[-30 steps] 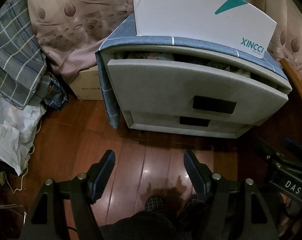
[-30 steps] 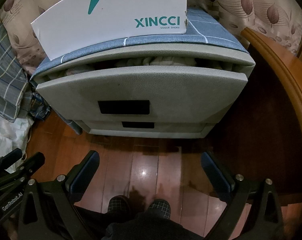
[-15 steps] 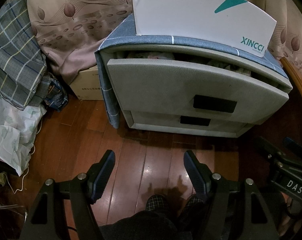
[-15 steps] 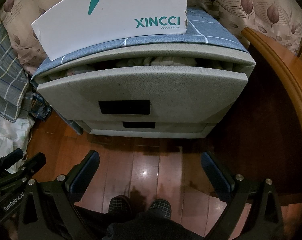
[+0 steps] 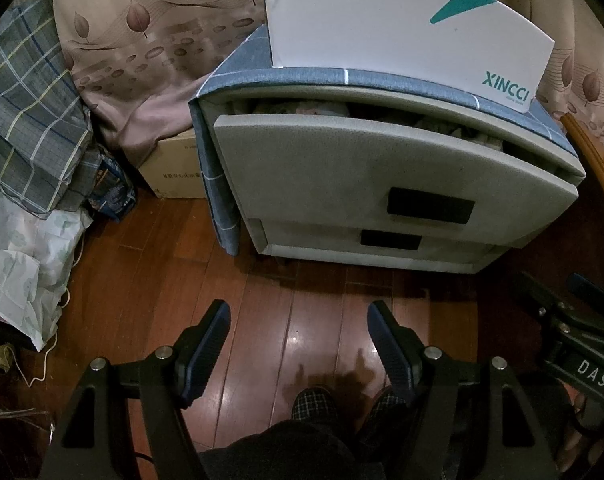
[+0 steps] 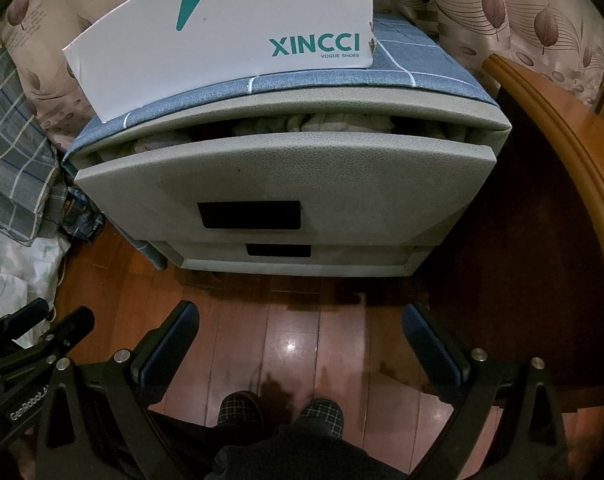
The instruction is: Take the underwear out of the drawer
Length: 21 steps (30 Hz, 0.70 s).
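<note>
A grey two-drawer nightstand stands ahead on the wooden floor. Its top drawer (image 5: 366, 176) (image 6: 286, 176) is pulled partly out, with a dark recessed handle (image 5: 430, 206) (image 6: 249, 215). Pale folded clothes (image 6: 322, 123) (image 5: 302, 109) show in the gap behind the drawer front; I cannot tell which piece is underwear. My left gripper (image 5: 298, 320) is open and empty, low over the floor in front of the nightstand. My right gripper (image 6: 300, 320) is open and empty at about the same distance.
A white XINCCI shoe box (image 6: 238, 40) sits on the nightstand's blue cloth top. A lower drawer (image 6: 294, 254) is closed. A cardboard box (image 5: 174, 164), plaid bedding (image 5: 26, 112) and plastic bags (image 5: 18, 264) lie left. A wooden bed frame (image 6: 562, 128) curves at right. My slippered feet (image 6: 280, 410) are below.
Both views have shifted only slightly; the nightstand sits a touch higher in the left wrist view. Both grippers stay open and nothing has been touched.
</note>
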Motion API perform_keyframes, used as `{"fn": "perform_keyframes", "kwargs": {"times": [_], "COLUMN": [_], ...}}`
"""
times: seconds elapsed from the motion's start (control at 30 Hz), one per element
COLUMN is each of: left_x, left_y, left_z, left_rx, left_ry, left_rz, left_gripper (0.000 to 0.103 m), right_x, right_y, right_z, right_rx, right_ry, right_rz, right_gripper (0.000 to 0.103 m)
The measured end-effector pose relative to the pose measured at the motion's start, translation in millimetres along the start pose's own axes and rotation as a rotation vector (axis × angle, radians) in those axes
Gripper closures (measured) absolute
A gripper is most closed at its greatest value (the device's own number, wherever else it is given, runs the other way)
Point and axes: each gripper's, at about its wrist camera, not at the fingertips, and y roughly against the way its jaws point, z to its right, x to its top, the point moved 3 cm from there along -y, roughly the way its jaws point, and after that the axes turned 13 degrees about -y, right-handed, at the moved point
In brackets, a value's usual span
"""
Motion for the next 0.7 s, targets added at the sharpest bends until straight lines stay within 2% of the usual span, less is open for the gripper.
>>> {"fn": "perform_keyframes", "kwargs": {"times": [0.43,0.7], "left_x": [-1,13], "left_y": [4,13], "left_z": [-2,0], "left_rx": [0.012,0.009], "left_ry": [-0.012,-0.123], "left_rz": [0.019,0.073], "left_gripper": [0.030,0.030], "right_x": [0,1], "right_y": [1,1], "right_z": [-1,3], "right_rx": [0.008,0.027], "right_ry": [-0.009,-0.030], "right_rz": [-0.002,-0.004], "right_gripper": [0.003,0.002]}}
